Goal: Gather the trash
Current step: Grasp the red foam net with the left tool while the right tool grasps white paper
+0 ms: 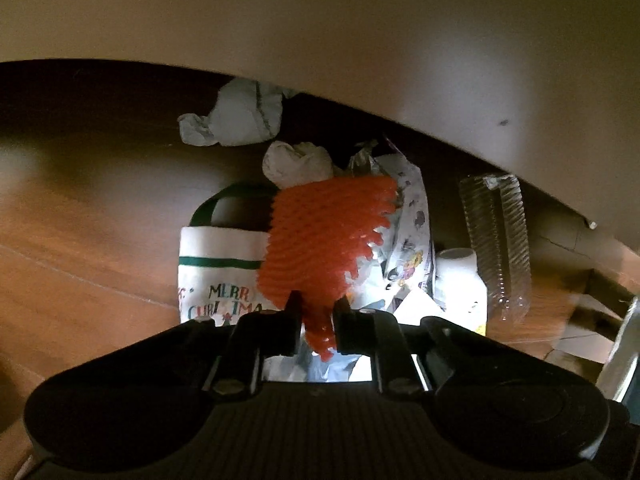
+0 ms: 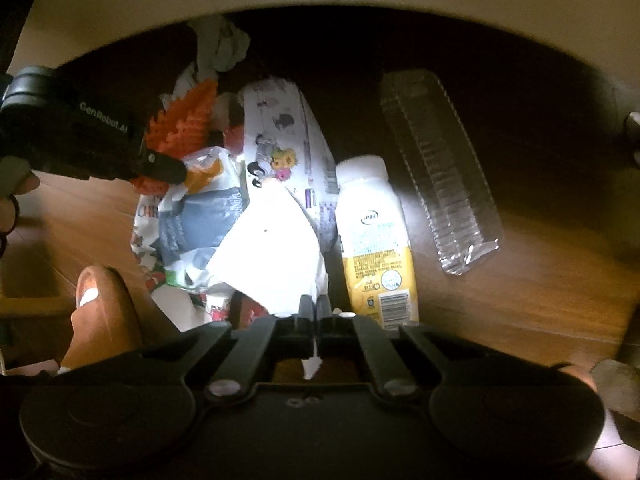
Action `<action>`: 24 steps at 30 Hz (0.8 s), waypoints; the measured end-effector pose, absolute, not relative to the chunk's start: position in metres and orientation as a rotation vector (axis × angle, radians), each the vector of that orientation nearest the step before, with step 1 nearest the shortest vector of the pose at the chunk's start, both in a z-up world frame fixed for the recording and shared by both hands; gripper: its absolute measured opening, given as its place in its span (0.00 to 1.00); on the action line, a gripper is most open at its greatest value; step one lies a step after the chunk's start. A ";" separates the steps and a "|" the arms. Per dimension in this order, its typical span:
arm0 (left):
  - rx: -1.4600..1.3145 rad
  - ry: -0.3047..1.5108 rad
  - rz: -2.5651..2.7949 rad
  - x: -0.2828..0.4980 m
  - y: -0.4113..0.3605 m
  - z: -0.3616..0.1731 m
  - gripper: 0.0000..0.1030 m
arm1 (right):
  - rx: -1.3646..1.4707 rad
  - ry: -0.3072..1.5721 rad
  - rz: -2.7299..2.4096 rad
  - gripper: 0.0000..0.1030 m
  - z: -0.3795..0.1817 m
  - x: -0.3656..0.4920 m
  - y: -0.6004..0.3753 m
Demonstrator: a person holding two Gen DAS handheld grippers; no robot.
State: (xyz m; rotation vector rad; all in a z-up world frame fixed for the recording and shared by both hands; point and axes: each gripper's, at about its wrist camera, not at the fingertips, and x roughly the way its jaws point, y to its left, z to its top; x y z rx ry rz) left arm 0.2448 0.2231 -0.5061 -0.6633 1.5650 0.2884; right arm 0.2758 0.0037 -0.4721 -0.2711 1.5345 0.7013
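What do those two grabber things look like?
Both are black plastic. Each has two round, disc-like humps at the back, a ribbed strip between them, slanted bars with silver bolts, and two thin straight fingers. In the right wrist view, the left gripper shows from the side as a chunky black block with white lettering reading GenRobot.AI and a ridged round part behind it. The right gripper has small white dots near its fingers.

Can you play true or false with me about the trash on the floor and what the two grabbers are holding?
1. The left hand-held gripper pinches an orange foam net. True.
2. The right hand-held gripper is wide open. False: it is shut on a white paper sheet.
3. The yellow and white bottle stands upright. False: it lies on its side on the wooden floor.
4. A clear plastic tray lies beside the bottle. True.
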 end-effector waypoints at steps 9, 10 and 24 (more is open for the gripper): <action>-0.691 1.536 0.310 0.244 0.221 -0.459 0.13 | -0.241 1.479 0.659 0.01 -0.426 0.264 0.002; -0.697 1.533 0.305 0.245 0.219 -0.456 0.13 | -0.236 1.472 0.649 0.01 -0.420 0.263 0.000; -0.680 1.548 0.276 0.253 0.212 -0.456 0.10 | -0.178 1.457 0.592 0.01 -0.403 0.271 -0.008</action>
